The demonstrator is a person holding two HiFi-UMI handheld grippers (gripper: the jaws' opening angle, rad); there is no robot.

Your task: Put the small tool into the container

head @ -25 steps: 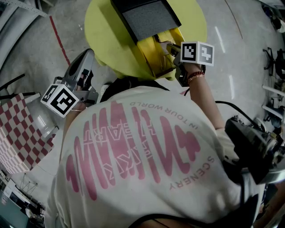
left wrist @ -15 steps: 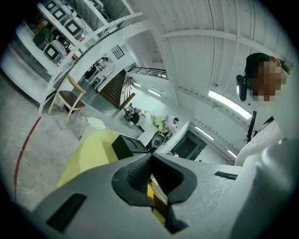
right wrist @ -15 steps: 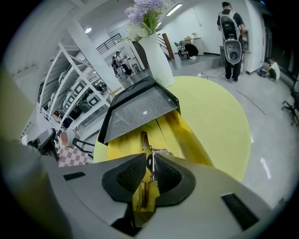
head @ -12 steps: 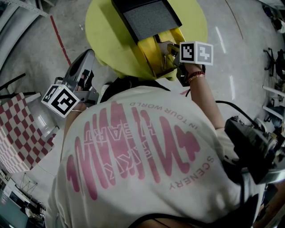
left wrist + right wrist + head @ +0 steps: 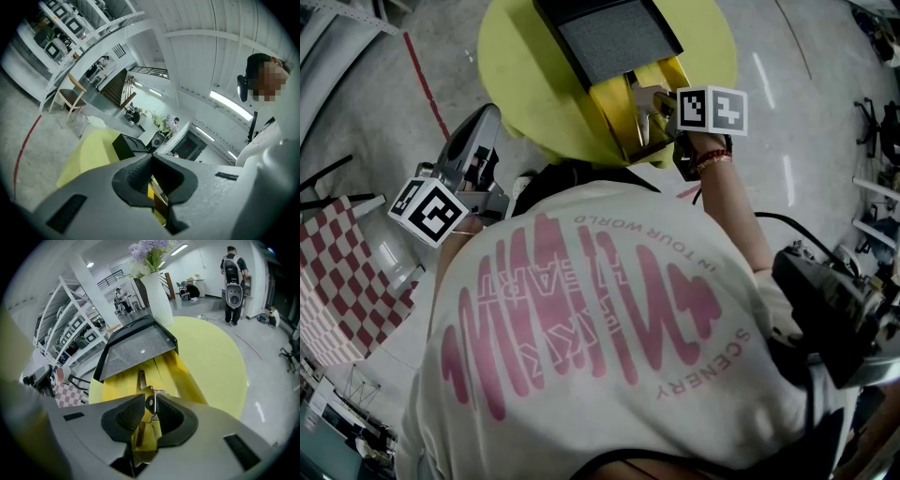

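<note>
A yellow container (image 5: 619, 117) with its black lid (image 5: 609, 37) raised stands on a round yellow table (image 5: 516, 75). My right gripper (image 5: 651, 99) hovers over the container's open inside (image 5: 176, 369). Its jaws are opening, and a small metal tool (image 5: 149, 401) hangs between them. The tool leans on the right pad while the left pad stands clear of it. My left gripper (image 5: 485, 120) is held off the table's left edge, tilted up, away from the container. In the left gripper view its fingertips (image 5: 151, 159) meet with nothing between them.
A white vase of purple flowers (image 5: 157, 291) stands on the table behind the lid (image 5: 136, 350). A wooden chair (image 5: 70, 98) and shelving sit beyond the table. A red-and-white checkered board (image 5: 337, 281) lies on the floor at the left.
The right gripper has edged slightly left over the container and its jaws have spread. The left gripper has stayed where it was.
</note>
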